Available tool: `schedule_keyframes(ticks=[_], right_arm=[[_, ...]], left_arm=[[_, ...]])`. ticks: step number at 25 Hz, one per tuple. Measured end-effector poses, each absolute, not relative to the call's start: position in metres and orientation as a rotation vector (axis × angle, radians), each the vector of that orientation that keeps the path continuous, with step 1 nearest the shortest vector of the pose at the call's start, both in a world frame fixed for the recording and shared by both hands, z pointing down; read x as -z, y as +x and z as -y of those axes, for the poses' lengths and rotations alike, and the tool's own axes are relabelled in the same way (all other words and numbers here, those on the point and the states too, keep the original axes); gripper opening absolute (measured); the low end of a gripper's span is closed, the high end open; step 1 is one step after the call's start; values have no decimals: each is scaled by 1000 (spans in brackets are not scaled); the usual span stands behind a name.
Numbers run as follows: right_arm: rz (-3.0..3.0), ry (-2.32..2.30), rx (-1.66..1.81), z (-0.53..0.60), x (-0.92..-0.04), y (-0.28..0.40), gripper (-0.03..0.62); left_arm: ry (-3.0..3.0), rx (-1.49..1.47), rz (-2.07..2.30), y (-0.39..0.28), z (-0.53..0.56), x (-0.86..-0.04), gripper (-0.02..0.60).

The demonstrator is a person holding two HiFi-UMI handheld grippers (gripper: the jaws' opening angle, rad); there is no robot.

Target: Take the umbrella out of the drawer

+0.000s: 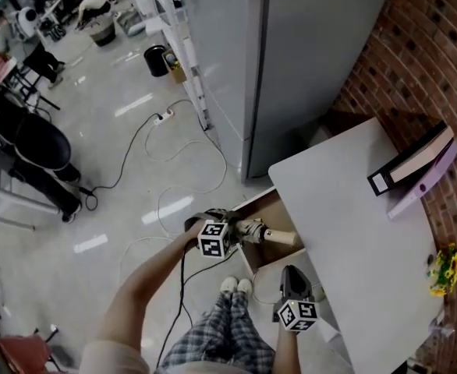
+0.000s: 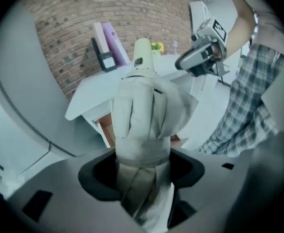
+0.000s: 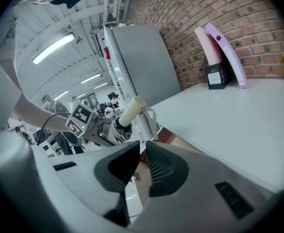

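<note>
Over the open drawer (image 1: 269, 209) beside the desk (image 1: 353, 232), the left claw (image 1: 242, 229) grips the folded umbrella (image 1: 275, 236) around its cloth; the right claw (image 1: 293, 273) hangs nearby, pinched together, empty.

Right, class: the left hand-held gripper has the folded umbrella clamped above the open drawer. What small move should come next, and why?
Probably swing the umbrella sideways over the white table. The left hand-held gripper is clamped on it, it seems to hang above the open drawer, and the table lies just beside.
</note>
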State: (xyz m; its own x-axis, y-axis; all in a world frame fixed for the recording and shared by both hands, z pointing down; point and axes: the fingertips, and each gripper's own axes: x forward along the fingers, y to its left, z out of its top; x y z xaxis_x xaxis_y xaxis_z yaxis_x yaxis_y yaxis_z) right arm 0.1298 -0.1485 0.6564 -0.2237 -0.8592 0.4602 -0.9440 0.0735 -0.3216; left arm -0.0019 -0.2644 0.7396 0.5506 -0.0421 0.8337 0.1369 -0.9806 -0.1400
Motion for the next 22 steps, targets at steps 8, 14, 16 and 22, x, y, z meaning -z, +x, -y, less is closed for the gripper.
schedule_keyframes(ticks=[8,14,16,22], right_arm=[[2243,1962,-574,172,-557,163,54],[2268,2074,-351,176,-469,200,54],[2277,2107,-267,178,-439,213,53],[2295,2179,-63,178,-368,242,44]], left_arm=[[-2996,890,-489,-9,291,-588,281],[-3008,532,-884,-18,306,-468,281],[-2981,424,-1003,-23,309,-431,281],[-2862,215,-1271,-44,300,-356,282]])
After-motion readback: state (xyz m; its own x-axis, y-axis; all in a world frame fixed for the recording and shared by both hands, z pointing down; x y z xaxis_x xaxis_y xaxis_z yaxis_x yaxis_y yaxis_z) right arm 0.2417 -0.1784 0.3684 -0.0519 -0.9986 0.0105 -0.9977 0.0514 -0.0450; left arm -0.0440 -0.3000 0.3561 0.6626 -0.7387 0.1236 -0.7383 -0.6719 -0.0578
